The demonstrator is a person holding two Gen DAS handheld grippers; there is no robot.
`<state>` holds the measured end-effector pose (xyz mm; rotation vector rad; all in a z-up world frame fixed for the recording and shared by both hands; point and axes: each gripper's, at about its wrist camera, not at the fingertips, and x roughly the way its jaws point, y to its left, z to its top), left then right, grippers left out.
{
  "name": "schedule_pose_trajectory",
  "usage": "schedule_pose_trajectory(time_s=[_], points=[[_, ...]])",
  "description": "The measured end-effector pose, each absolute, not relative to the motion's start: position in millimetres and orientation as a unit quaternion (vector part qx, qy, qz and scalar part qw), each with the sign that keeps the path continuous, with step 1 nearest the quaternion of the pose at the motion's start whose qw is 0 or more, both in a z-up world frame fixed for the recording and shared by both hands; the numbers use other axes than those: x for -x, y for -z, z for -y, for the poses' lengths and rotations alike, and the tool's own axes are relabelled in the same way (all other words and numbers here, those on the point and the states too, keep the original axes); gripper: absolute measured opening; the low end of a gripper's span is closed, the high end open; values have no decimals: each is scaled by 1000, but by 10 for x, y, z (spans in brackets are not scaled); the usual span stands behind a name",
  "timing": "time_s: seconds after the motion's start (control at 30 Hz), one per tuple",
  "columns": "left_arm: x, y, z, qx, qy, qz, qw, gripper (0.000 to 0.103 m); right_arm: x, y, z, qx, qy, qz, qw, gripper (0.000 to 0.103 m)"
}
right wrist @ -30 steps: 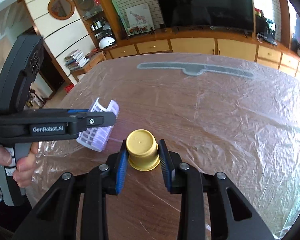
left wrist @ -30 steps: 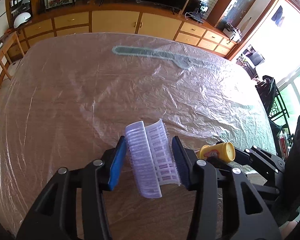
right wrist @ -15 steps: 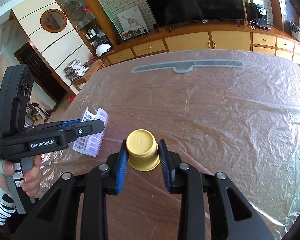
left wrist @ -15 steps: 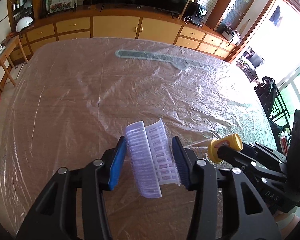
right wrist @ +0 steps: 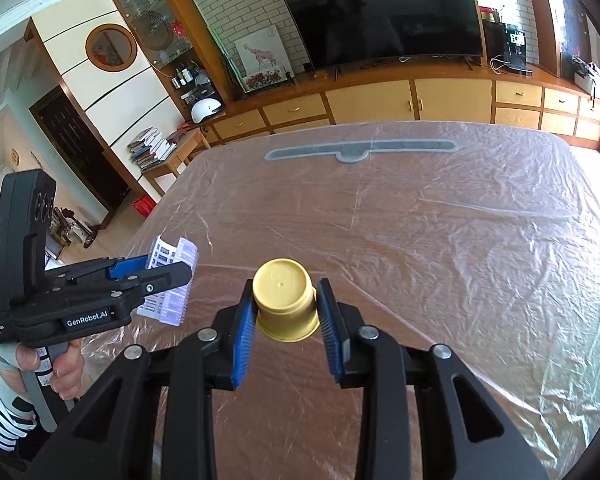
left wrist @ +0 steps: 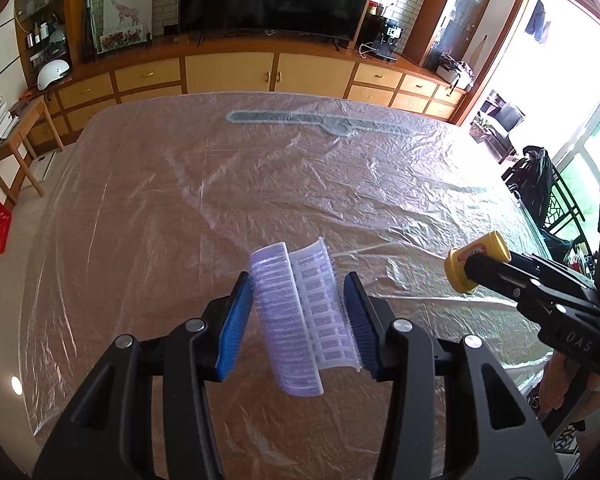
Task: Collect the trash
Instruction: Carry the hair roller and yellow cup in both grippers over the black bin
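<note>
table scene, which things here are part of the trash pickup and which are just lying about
Job: folded printed plastic sheet in the left gripper; yellow cup in the right gripper.

Lying about: white helmet, book stack, giraffe picture, television.

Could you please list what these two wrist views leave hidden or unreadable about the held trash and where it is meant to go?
- Bin or trash bag: in neither view; the frame edges cut off everything nearer than the table.
- Yellow cup: its opening faces away in the right wrist view, so contents unknown.
- Printed sheet: text too small in both views.
- Left gripper: whether the sheet touches its left pad is unclear.
- Right gripper: clamps the cup.
</note>
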<state>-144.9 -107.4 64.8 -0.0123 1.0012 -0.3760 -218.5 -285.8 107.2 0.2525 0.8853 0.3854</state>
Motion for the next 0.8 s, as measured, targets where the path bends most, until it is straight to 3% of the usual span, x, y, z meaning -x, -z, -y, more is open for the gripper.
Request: schedule_pose_trajectory(time_s=[0.8], points=[[2496, -851, 1071, -16, 222, -455, 862, 48, 3037, -1324, 2871, -107, -237, -413, 873, 30]])
